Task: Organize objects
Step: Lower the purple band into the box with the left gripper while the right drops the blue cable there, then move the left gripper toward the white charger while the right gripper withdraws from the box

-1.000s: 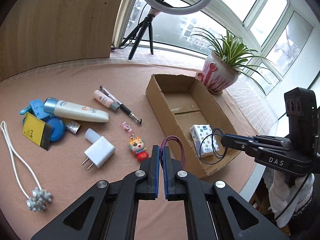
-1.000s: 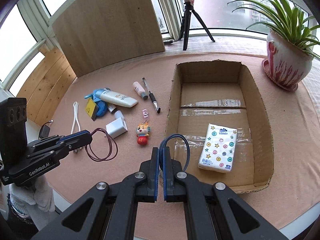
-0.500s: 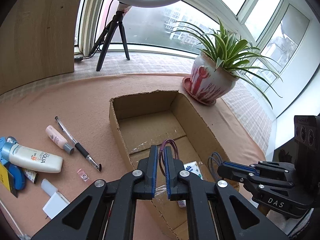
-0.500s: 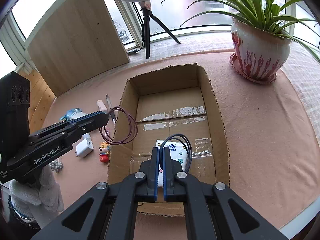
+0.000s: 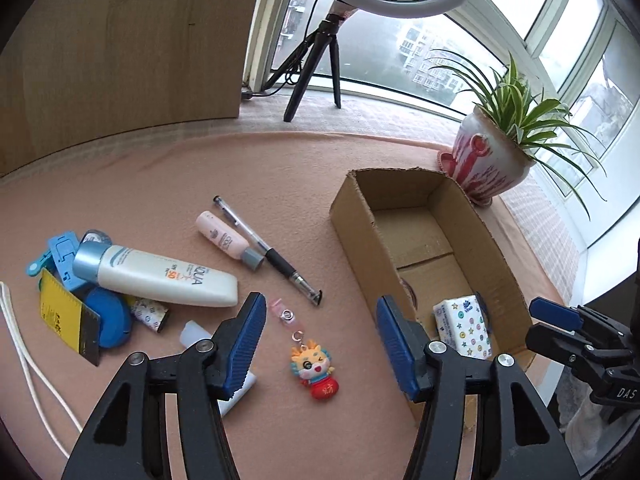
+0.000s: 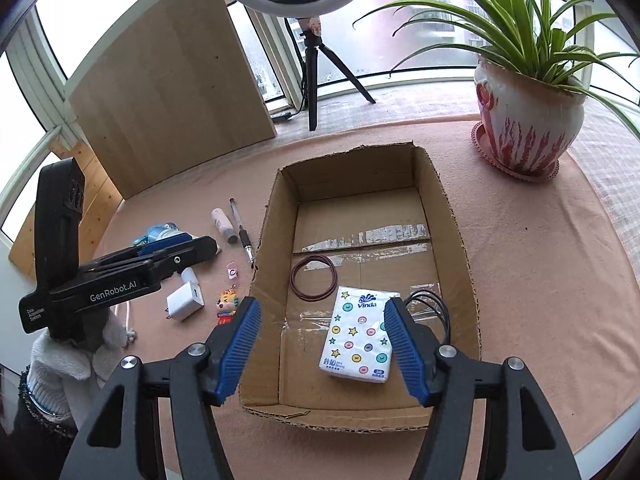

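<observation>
The open cardboard box (image 6: 454, 240) holds a tissue pack (image 6: 358, 336), a maroon hair band (image 6: 313, 282) and a black hair band (image 6: 432, 308). My right gripper (image 6: 322, 346) is open and empty above the box's near end. My left gripper (image 5: 322, 340) is open and empty over the table left of the box (image 5: 352, 216), above a cartoon keychain (image 5: 316, 366). On the table to the left lie a sunscreen tube (image 5: 160, 276), a pink tube (image 5: 226, 236), a pen (image 5: 266, 250) and a white charger (image 6: 185, 302).
A potted plant (image 6: 524, 120) stands at the back right of the box. A ring light tripod (image 6: 314, 68) and a wooden board (image 6: 172, 92) stand behind the table. Blue items, a yellow card (image 5: 66, 316) and a white cord (image 5: 24, 364) lie at the far left.
Both grippers have opened and dropped their hair bands, which now lie in the box. The left gripper has moved back left off the box to above the keychain.
</observation>
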The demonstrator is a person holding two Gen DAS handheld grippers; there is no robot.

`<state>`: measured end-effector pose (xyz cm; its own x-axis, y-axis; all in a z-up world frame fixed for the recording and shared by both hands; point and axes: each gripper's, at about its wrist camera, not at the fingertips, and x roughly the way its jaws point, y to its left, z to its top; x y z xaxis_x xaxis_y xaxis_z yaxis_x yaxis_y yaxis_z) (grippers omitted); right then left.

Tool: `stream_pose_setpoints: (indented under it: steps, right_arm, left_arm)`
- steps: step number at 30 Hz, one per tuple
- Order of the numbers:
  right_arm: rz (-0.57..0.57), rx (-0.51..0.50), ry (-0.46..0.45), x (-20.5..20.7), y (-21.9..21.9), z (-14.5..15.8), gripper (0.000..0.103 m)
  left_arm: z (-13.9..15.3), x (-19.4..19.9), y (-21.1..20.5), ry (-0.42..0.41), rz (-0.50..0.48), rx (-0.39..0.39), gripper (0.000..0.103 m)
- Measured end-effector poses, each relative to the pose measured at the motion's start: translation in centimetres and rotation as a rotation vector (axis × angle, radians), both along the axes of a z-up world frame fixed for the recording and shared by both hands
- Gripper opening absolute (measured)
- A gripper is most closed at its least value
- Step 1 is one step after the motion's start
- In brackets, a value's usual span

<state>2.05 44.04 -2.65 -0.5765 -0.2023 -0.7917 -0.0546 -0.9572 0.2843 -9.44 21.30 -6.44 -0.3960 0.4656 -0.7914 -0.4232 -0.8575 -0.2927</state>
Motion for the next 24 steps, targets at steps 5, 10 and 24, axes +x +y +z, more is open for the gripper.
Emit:
stream_pose_setpoints:
  steps: [5, 10, 24]
  right_arm:
    - [0.053, -0.026, -0.001, 0.0, -2.9, 0.0, 0.061]
    - [0.107, -0.069, -0.017, -0.3, -6.0, -0.6, 0.061]
    - [0.144, -0.134, -0.121, -2.7, -10.8, -3.2, 0.046]
  left_arm:
    - [-1.8, 0.1, -4.6, -0.036, 0.062, -0.034, 0.061]
    - [-3.0, 0.8, -6.3, -0.035, 0.042, -0.065, 0.060]
    - [-5.3, 0.9, -4.6, -0.029, -0.050, -0.122, 0.038]
